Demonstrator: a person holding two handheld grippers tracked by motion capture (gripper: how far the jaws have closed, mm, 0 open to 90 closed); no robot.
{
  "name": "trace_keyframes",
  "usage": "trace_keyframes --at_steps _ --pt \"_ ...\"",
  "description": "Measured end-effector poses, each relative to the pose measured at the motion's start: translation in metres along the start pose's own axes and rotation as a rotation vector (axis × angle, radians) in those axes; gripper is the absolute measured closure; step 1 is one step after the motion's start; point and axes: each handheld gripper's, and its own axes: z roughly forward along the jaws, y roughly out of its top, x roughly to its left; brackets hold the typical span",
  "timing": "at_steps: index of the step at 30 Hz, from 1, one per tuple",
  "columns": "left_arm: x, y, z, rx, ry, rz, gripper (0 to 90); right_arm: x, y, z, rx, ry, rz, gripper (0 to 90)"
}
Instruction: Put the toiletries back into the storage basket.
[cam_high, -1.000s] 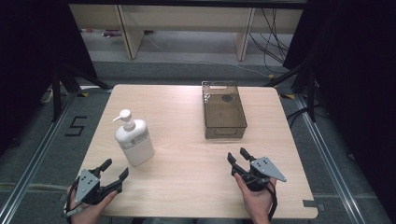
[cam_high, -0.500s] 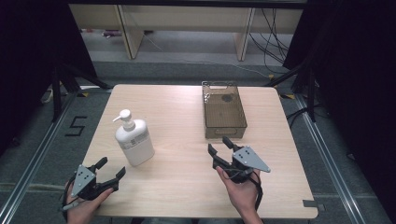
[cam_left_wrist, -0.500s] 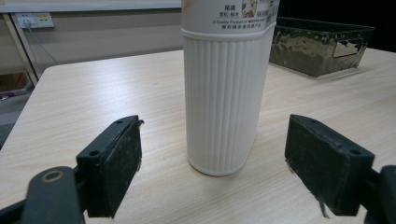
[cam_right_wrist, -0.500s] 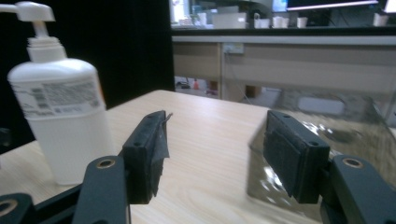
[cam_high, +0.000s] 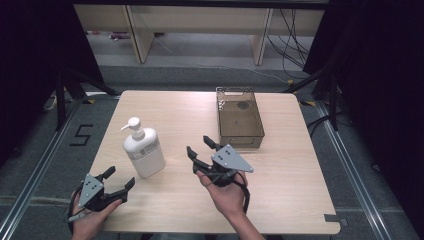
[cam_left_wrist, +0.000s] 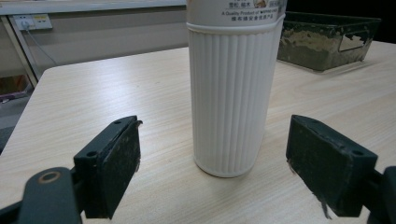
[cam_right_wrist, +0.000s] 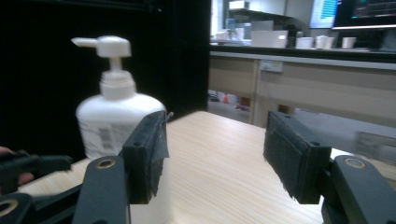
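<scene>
Two tongs, both spread, empty: left tongs (cam_high: 116, 182), right tongs (cam_high: 198, 146), jaws just widened. Approach pump bottle (cam_high: 143, 150) level; clamp ribbed body, avoid tipping.

A black "5" (cam_high: 82, 135) is marked on the grey floor, off beyond the left gripper (cam_high: 116, 182) and to the outer side of it, past the table's left edge.

In the left gripper view, the white pump bottle (cam_left_wrist: 232, 88) standing just ahead between the open jaws carries a label at the top of the picture; one line reads roughly "A Quality Product of…", and the rest is cut off or too small to read.

In the right gripper view, the bottle's label shows grey print lines, blurred and unreadable.
</scene>
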Motion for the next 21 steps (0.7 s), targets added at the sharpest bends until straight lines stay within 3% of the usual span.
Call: trace_keyframes --at_steps 1,4,5,8,9,14,15,18,20,21 --pt "0.0 0.0 0.0 -0.001 0.002 0.003 16.9 0.01 0.003 0.011 0.024 0.026 0.034 40.5" --pt "-0.001 0.0 0.0 0.005 0.005 0.008 16.9 0.018 0.006 0.022 0.018 0.043 0.027 40.8" --pt "-0.001 0.0 0.001 -0.012 -0.001 0.007 16.9 0.023 0.008 0.032 0.004 0.044 -0.01 41.0" --pt "0.0 0.0 0.0 -0.004 0.005 0.001 16.9 0.029 0.011 0.044 0.0 0.057 -0.011 41.2" --pt "0.0 0.0 0.0 -0.004 0.006 0.0 16.9 0.032 0.011 0.047 0.001 0.075 0.01 41.2" --pt "0.0 0.0 0.0 -0.003 0.007 0.003 16.9 0.039 0.015 0.06 0.007 0.086 -0.002 41.3" --pt "-0.001 0.0 0.0 -0.003 0.007 0.004 16.9 0.042 0.016 0.064 0.031 0.098 0.024 41.4" --pt "-0.001 0.0 0.0 -0.003 0.007 0.003 17.2 0.043 0.018 0.068 0.041 0.109 0.036 41.6" --pt "0.0 0.0 0.0 -0.005 0.009 0.005 17.4 0.044 0.02 0.074 0.016 0.096 0.004 41.8" --pt "0.0 0.0 0.0 -0.006 0.01 0.007 17.5 0.047 0.02 0.075 0.041 0.117 0.05 41.8"
